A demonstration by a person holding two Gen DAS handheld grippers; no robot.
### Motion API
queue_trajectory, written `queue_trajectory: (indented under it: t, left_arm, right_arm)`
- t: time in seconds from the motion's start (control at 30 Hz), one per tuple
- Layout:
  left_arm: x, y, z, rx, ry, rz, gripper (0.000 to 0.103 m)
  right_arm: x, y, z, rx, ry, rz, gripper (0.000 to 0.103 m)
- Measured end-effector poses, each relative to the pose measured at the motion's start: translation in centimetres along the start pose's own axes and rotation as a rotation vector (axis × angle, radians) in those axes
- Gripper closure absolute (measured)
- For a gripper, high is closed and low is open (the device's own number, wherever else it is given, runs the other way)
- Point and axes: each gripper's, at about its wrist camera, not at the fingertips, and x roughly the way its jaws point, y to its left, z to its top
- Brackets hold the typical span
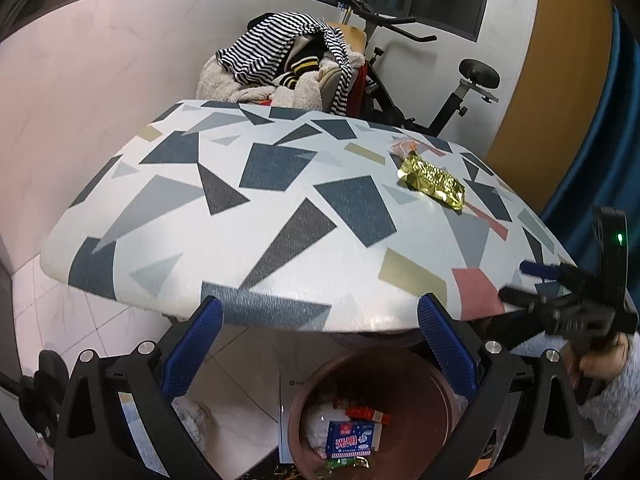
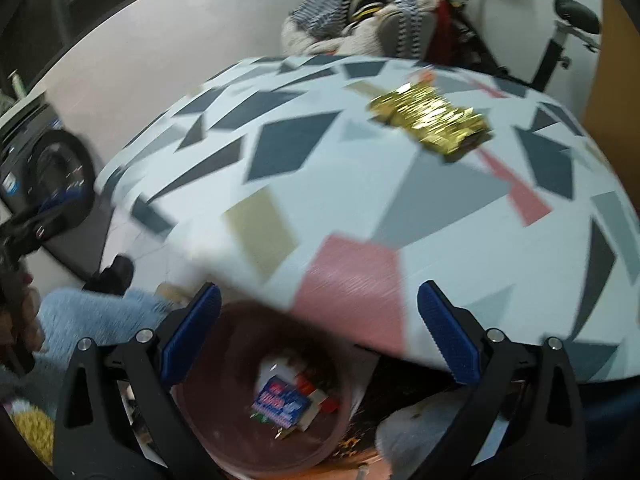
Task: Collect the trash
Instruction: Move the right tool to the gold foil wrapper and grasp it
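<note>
- Looking along the left gripper (image 1: 320, 320) first: its blue-padded fingers (image 1: 192, 344) are spread wide with nothing between them, poised at the near edge of the tabletop (image 1: 168, 216).
- Below that edge sits the round brown bin (image 1: 420, 384), on the floor, part under the tabletop. Inside it: a blue-and-white packet (image 1: 352, 438) with a red-and-white scrap (image 1: 366, 414) and other bits beside it.
- Up on the patterned tabletop, toward the far right, lies a gold foil wrapper (image 1: 434, 180), flat and crinkled. Just behind it, touching or nearly so, is a small clear wrapper (image 1: 404, 146) with an orange tint.
- At the right edge, the right gripper (image 1: 532, 280) comes into view, held over the tabletop's near right corner; from this angle I cannot tell how far its fingers are apart.
- Behind the tabletop: a chair heaped with clothes (image 1: 288, 60), and an exercise bike (image 1: 452, 92) beside it.
- Now the right wrist view, and it is smeared with blur. The right gripper (image 2: 320, 320) has its fingers (image 2: 446, 336) wide apart, gripping nothing, just above the tabletop's (image 2: 460, 224) near edge.
- Gold wrapper (image 2: 432, 120) lies ahead and slightly right, well beyond the fingertips.
- The bin (image 2: 240, 432) is low and left of centre below the tabletop edge, the blue packet (image 2: 282, 402) visible inside.
- Far left, a washing machine (image 2: 44, 176) stands against the wall.
</note>
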Motion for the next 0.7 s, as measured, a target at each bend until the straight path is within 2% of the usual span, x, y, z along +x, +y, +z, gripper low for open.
queue_trajectory:
  t: [0.1,0.27,0.33,0.4,0.5,0.6,0.7]
  left_arm:
    - [0.5,0.2,0.9,-0.002,-0.002,-0.002,0.007]
    - [1.5,0.6,2.6,-0.001,-0.005,-0.012,0.007]
    - [1.8,0.6,3.3,0.006,-0.009,-0.014,0.007]
    - [2.3,0.6,4.0,0.010,-0.010,-0.021,0.007]
    - [3.1,0.8,5.1,0.006,-0.010,-0.040,0.007]
    - [4.2,1.1,5.9,-0.004,-0.004,-0.055,0.007]
    - [5.5,1.3,6.5,-0.020,0.008,-0.066,0.007]
  right_arm:
    - [0.1,-1.8,1.6,0.011,-0.019,-0.025,0.006]
    - [1.2,-4.5,5.8,-0.104,-0.054,-0.110,0.006]
    - [2.7,-5.8,8.0,-0.140,-0.043,-0.142,0.006]
    - [3.2,-6.5,9.0,-0.135,-0.042,-0.152,0.006]
    - [5.5,-8.2,11.6,-0.148,0.002,-0.160,0.006]
    - [8.1,-9.3,14.0,-0.219,0.076,-0.160,0.006]
    - [10.1,-9.4,15.2,-0.269,0.114,-0.161,0.006]
